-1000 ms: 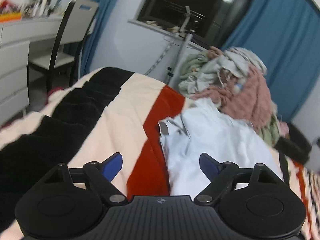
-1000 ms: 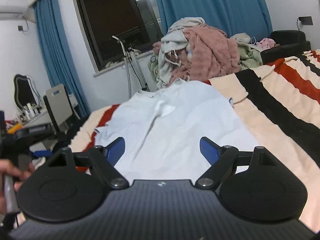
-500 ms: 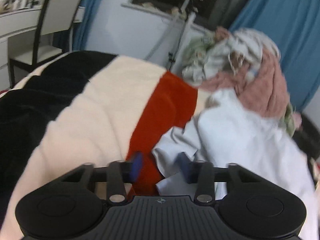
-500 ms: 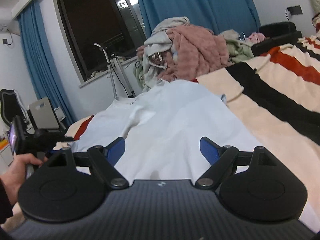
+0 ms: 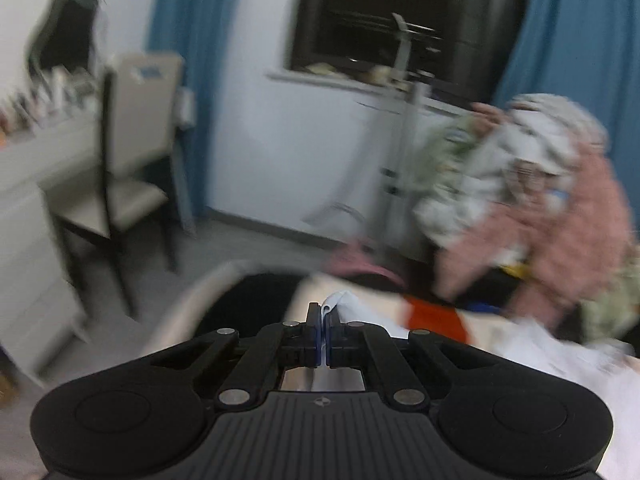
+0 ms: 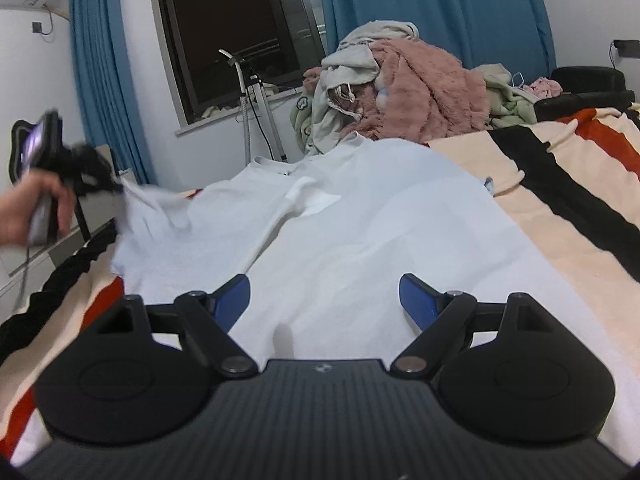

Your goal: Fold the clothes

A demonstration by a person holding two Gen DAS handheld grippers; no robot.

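A white shirt (image 6: 360, 216) lies spread across the striped bed cover (image 6: 568, 184). My left gripper (image 5: 323, 326) is shut on a fold of the white shirt (image 5: 340, 304), pinched between its blue pads and lifted off the bed. From the right wrist view that same gripper (image 6: 116, 186), held in a hand (image 6: 24, 216), pulls the shirt's left edge up at the far left. My right gripper (image 6: 324, 300) hovers open low over the shirt's near part, nothing between its fingers.
A heap of clothes with a pink fleece (image 6: 416, 92) sits at the bed's far end. A chair (image 5: 128, 168) and white drawers (image 5: 28, 264) stand left of the bed. A garment steamer pole (image 6: 256, 104) is by the dark window (image 6: 236, 28).
My left gripper went from open to shut on the shirt's edge, then lifted it and swung up and left. My right gripper moved lower over the shirt, still open.
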